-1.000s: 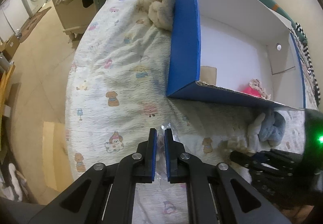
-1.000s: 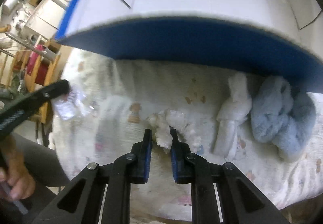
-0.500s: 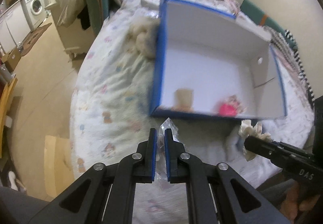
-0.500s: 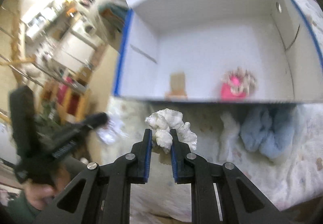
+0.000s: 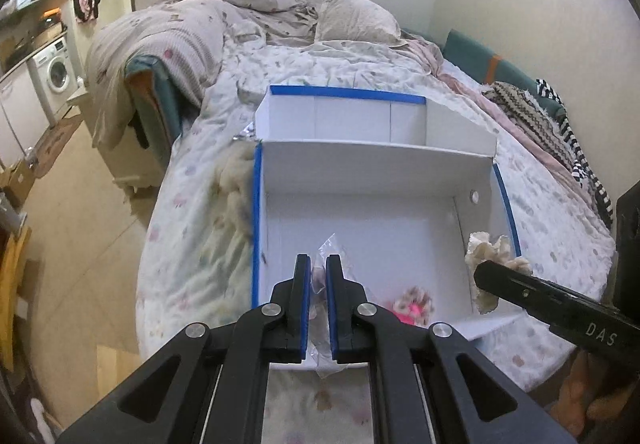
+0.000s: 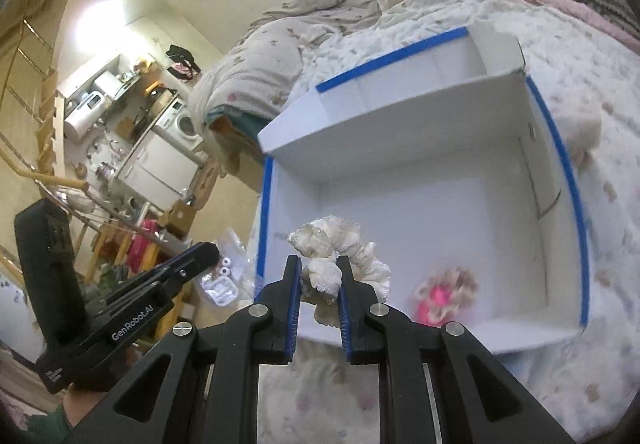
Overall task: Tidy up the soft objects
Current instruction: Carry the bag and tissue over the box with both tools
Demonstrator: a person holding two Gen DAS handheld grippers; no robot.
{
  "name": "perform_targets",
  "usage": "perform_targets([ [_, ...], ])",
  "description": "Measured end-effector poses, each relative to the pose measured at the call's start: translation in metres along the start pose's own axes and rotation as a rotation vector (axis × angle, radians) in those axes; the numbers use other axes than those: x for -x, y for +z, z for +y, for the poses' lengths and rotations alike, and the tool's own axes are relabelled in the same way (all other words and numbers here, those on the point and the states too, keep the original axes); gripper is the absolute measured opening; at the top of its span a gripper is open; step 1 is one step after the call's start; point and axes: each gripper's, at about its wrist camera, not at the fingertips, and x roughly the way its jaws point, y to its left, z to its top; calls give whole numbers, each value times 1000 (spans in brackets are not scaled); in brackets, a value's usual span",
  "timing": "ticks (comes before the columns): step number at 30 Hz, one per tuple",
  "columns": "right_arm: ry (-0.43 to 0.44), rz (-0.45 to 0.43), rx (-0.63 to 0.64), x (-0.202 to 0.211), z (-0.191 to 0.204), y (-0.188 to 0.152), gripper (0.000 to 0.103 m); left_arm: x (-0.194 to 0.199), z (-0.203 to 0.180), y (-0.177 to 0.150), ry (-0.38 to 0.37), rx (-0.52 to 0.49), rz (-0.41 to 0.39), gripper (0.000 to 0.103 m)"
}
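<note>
Both hands lifted up from bed (image 5: 192,204), now over big white box (image 5: 400,168) with blue edges. Drop looks next.
Box nearly empty: only pink fluffy thing (image 6: 444,294) inside.
Right gripper (image 6: 318,280) squeezes white scrunchie (image 6: 340,256).
Left gripper (image 5: 318,276) pinches clear plastic bag (image 5: 326,260).

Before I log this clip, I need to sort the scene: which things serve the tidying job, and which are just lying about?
Job:
- blue-edged box
- cream scrunchie in right gripper
- clear plastic bag in left gripper
- pink scrunchie in box

Lying about:
- rumpled duvet
- pillow
- washing machine
- striped cloth
</note>
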Motion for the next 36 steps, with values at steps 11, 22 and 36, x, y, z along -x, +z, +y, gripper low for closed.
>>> perform_targets([
  [11,-59,27,-47,-39,-35,9,19,-64,-10,10,15,-14,67,7],
  [22,-129,123,-59,-84,-49,-2,19,-126,-11,-18,46,-5,173,7],
  [36,-198,203,-101,-110,-73,-8,19,-146,-22,-29,37,-65,218,7],
])
